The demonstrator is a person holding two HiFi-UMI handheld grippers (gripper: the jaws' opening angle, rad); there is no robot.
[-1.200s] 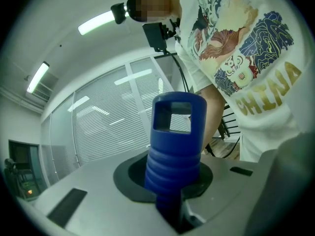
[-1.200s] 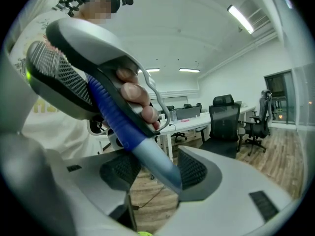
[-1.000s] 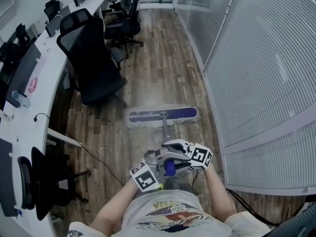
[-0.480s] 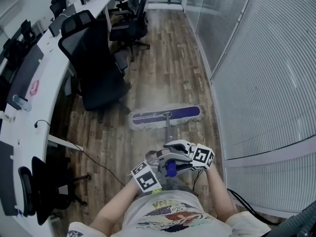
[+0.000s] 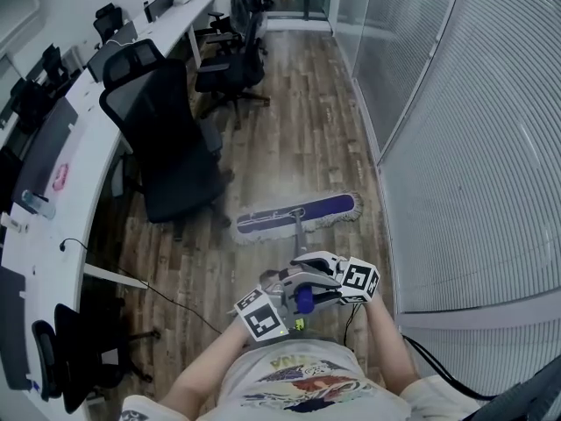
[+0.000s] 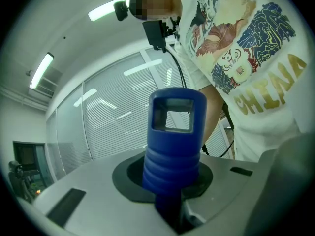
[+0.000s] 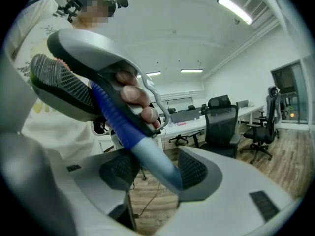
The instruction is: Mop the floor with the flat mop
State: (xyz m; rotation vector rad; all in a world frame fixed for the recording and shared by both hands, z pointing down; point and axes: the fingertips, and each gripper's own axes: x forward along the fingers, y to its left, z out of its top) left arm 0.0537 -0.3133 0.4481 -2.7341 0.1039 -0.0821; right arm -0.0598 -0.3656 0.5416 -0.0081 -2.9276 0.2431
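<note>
Fingers (image 6: 93, 186) of left gripper (image 6: 172, 191) are clamped on the blue ribbed handle end (image 6: 172, 132) of the flat mop. Fingers (image 7: 197, 171) of right gripper (image 7: 155, 168) are closed on the pale grey mop shaft (image 7: 150, 156), further down it. The shaft slopes forward to the purple rectangular mop head with white fringe (image 5: 298, 213). The head lies flat on the brown wood-plank floor (image 5: 298, 112), between the black mesh office chair (image 5: 166, 147) and the white slatted blind wall (image 5: 465, 147).

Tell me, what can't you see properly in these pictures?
- Underside of the flat mop head: head view, it faces the floor.
- Pink item on the desk: head view, too small to name.
- Person's feet: head view, hidden under the shirt.
- The flat mop head in both gripper views: outside the frame.
</note>
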